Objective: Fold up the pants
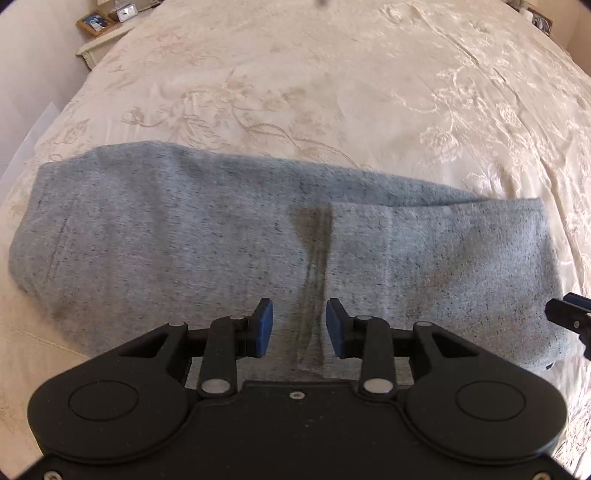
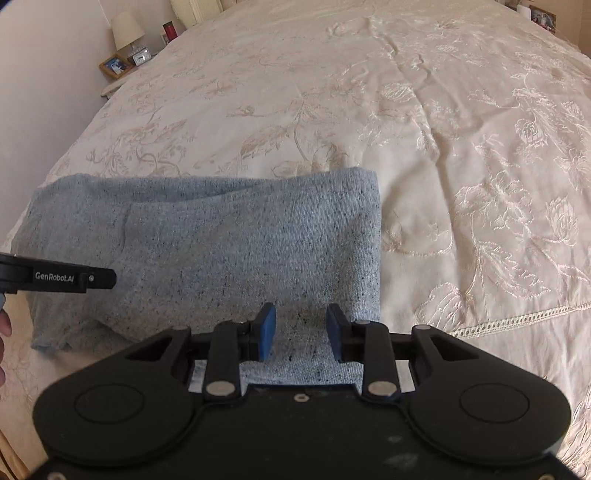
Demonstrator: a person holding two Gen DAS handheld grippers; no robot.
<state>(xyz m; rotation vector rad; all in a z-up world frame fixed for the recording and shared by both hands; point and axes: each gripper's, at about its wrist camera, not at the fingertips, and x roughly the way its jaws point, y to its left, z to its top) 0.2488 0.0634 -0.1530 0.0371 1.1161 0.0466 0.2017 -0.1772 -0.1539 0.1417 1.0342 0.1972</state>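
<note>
The grey pants [image 1: 229,240] lie folded into a long band across the near end of the bed [image 1: 332,92], on its cream embroidered bedspread [image 2: 461,166]. The left claw [image 1: 299,326] hangs over the middle of that band, tilted downward, its two blue pads [image 1: 266,325] parted with only bare cloth seen between them and nothing pinched; a dark crease or shadow in the fabric runs straight ahead of the gap, and just to its right a folded-over layer ends in an edge. The right claw [image 2: 301,330] hangs over the right-hand end of the pants [image 2: 229,251], also released, its pads [image 2: 269,330] apart above the speckled knit; the folded edge of the cloth runs just right of its right finger, and beyond that is plain bedspread. Whether either claw's fingertips brush the fabric I cannot tell from these angles. In the left wrist view a tip of the right claw [image 1: 569,314] shows at the far right; in the right wrist view the left claw's finger [image 2: 70,277], marked with a brand name, reaches in from the left, with part of a hand [image 2: 3,325] at the edge. Far ahead and left of both claws, a bedside stand carries a framed photo [image 2: 115,65], a small clock [image 2: 142,56] and a lamp [image 2: 126,27]
</note>
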